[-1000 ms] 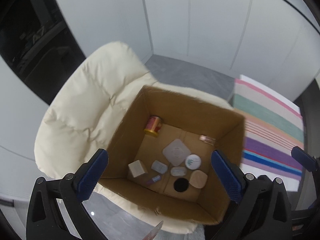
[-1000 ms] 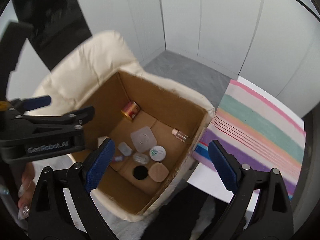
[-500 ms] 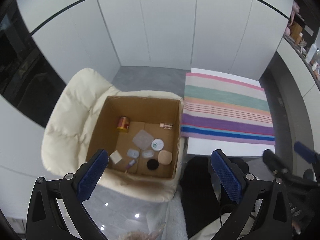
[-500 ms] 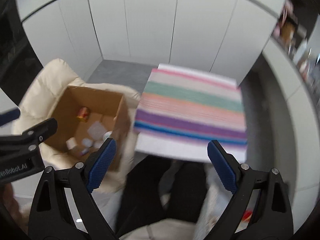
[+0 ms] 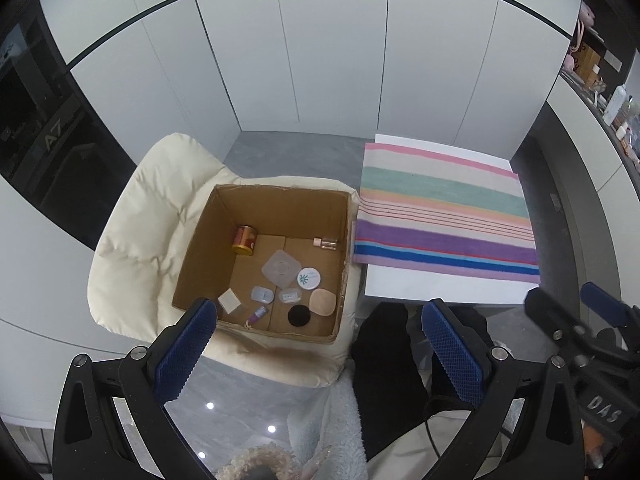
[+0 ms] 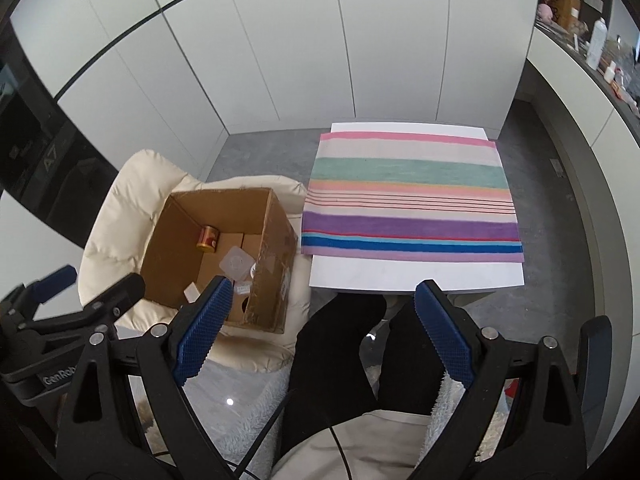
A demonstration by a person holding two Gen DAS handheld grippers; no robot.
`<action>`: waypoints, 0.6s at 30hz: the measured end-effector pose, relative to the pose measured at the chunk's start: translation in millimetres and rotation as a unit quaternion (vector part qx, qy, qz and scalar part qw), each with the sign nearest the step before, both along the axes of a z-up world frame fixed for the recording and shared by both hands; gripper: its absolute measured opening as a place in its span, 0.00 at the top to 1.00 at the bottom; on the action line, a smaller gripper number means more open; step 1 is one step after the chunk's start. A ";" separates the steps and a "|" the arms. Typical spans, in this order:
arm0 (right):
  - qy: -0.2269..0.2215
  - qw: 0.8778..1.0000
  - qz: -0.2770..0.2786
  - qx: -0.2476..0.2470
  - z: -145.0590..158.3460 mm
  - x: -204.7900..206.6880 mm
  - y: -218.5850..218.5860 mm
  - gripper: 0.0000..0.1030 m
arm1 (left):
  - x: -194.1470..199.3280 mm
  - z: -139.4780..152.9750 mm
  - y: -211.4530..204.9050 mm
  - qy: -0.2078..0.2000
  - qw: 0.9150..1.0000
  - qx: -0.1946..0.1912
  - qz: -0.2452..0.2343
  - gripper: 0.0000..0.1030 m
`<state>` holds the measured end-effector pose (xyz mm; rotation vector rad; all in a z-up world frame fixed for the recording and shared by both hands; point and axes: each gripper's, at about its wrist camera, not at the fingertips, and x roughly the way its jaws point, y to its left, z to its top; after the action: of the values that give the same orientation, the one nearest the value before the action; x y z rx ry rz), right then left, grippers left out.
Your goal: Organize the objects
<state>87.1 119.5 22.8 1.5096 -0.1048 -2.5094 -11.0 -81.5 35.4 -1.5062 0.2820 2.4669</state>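
My left gripper (image 5: 320,354) and right gripper (image 6: 322,334) both gape wide and empty, tilted steeply down above my dark-clad legs (image 6: 340,352). Ahead-left, a cardboard box (image 5: 208,248) of small items sits on a cream chair (image 5: 136,240); a striped cloth (image 6: 408,200) covers the white surface (image 6: 400,276) ahead.

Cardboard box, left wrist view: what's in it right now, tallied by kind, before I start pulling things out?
In the cardboard box:
Red-and-gold tin: 1
Small glass vial: 1
Clear plastic cases: 3
Round pieces, white lid and black disc: 2
Beige compact: 1
Pale cube: 1
Small purple tube: 1
Total: 10
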 end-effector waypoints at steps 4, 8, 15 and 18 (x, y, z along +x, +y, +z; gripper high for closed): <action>-0.006 1.000 0.004 0.002 -4.7 0.5 -4.9 0.08 | -1.4 -0.6 -1.0 0.006 1.000 -0.008 0.004 0.00; -0.012 1.000 0.001 0.003 -8.0 0.9 -6.1 0.08 | -0.6 -2.0 0.3 0.010 1.000 -0.017 0.001 0.00; -0.002 1.000 -0.006 0.012 -5.1 4.5 -5.2 0.08 | -1.3 -2.6 -1.4 0.009 1.000 -0.015 -0.003 0.00; 0.002 1.000 -0.006 0.016 -3.4 6.3 -5.8 0.08 | -1.7 -2.9 -1.9 0.007 1.000 -0.013 -0.002 0.00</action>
<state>93.4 113.7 19.4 1.5198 -0.0727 -2.5354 -12.7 -83.3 32.5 -1.4970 0.3201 2.4821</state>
